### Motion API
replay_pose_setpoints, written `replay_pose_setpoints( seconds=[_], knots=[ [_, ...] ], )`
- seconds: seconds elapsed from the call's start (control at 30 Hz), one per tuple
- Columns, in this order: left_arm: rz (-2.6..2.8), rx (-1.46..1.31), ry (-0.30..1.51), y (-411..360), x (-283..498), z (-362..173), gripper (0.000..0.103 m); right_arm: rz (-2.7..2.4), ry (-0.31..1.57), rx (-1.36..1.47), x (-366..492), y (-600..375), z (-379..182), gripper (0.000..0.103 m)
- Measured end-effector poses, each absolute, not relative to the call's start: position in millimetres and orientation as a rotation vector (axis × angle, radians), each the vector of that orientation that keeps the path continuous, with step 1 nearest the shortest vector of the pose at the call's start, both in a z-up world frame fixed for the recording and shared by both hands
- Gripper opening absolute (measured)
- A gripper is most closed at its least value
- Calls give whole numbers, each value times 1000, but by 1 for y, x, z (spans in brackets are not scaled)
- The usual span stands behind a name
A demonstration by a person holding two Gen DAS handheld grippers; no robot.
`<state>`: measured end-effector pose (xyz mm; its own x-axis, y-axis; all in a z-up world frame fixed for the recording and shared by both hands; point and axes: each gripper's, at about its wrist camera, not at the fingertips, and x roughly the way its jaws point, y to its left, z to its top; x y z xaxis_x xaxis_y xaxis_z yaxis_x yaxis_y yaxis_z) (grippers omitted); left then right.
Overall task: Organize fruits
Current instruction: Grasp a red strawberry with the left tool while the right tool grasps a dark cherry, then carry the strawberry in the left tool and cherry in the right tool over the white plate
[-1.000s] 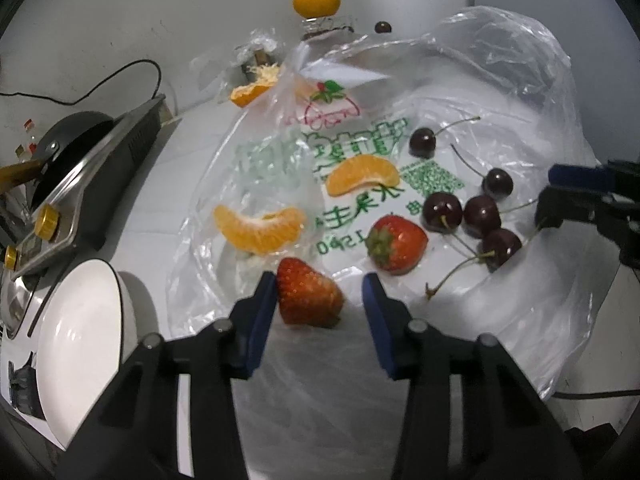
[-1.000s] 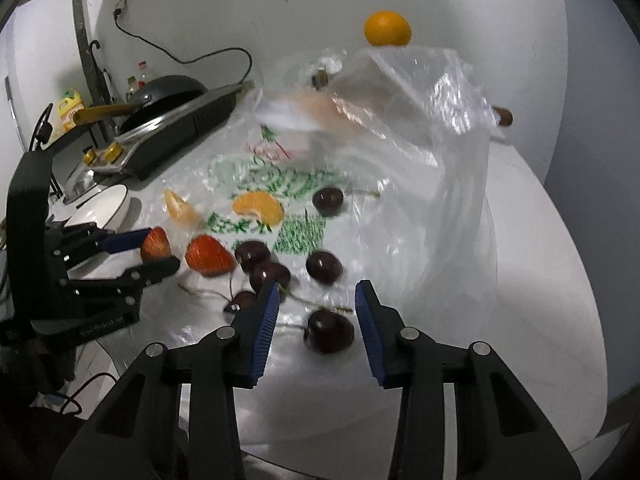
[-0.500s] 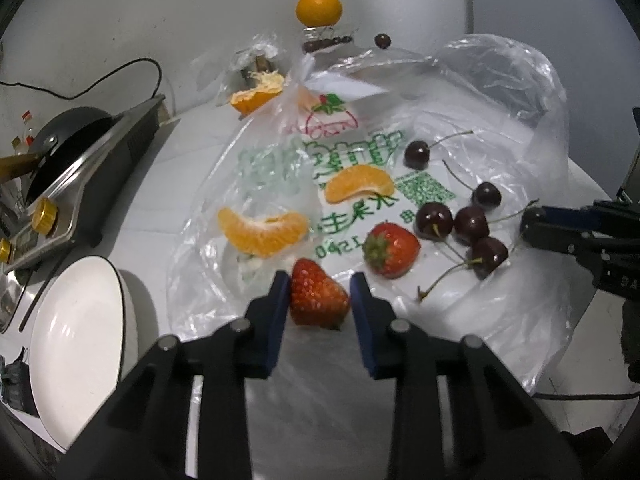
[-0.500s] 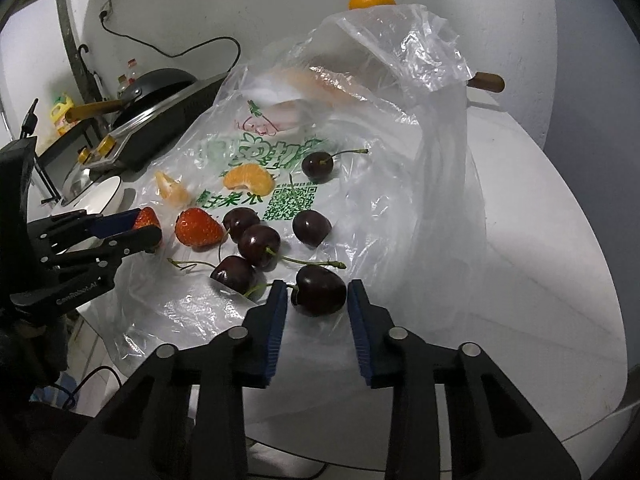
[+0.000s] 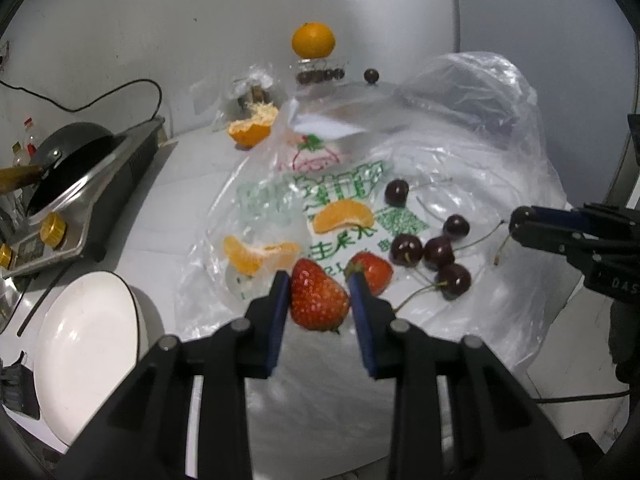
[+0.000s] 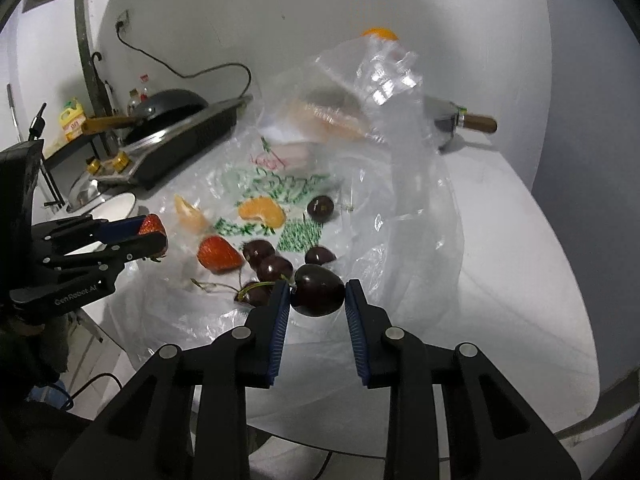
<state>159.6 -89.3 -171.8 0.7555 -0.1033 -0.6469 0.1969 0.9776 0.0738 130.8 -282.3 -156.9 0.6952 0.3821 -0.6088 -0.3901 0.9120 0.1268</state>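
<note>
Both my grippers have just closed on fruit and come up off the plastic bag (image 5: 460, 184) — a second ago the jaws stood wide around each piece, and both pieces lay on the plastic. Now my left gripper (image 5: 319, 300) pinches a strawberry (image 5: 316, 300) between its blue pads, angled down toward the near edge of the bag, with the berry's tip pointing toward me. My right gripper (image 6: 318, 294) is clamped on a dark cherry (image 6: 319, 290), also tilted downward, held above the near right part of the bag; from the left wrist view it reaches in from the right edge, fingers roughly level.

Left on the bag: a second strawberry (image 5: 370, 272) just behind my left gripper, a cluster of cherries (image 5: 432, 252) to its right, one cherry farther back, and two orange segments (image 5: 344, 216) toward the middle and left. A white bowl (image 5: 80, 336) sits off the bag at the tabletop's near left corner, beside a stove with a black pan (image 5: 68, 172). At the far edge, a whole orange (image 5: 313, 40) rests on a jar
</note>
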Motion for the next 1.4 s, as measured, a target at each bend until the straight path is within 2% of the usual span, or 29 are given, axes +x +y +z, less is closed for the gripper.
replay_pose_setpoints(
  seconds=[0.4,0.7,1.4],
  knots=[
    [-206,125,606,-90,133,-148,32,434,634,19,121,-281,-144,30],
    [-192,118,582,-83,126,-138,32,419,518,7,117,-278,-117,30],
    [-90,52,527,-16,105,-119,32,531,531,-40,116,-222,-101,30]
  ],
)
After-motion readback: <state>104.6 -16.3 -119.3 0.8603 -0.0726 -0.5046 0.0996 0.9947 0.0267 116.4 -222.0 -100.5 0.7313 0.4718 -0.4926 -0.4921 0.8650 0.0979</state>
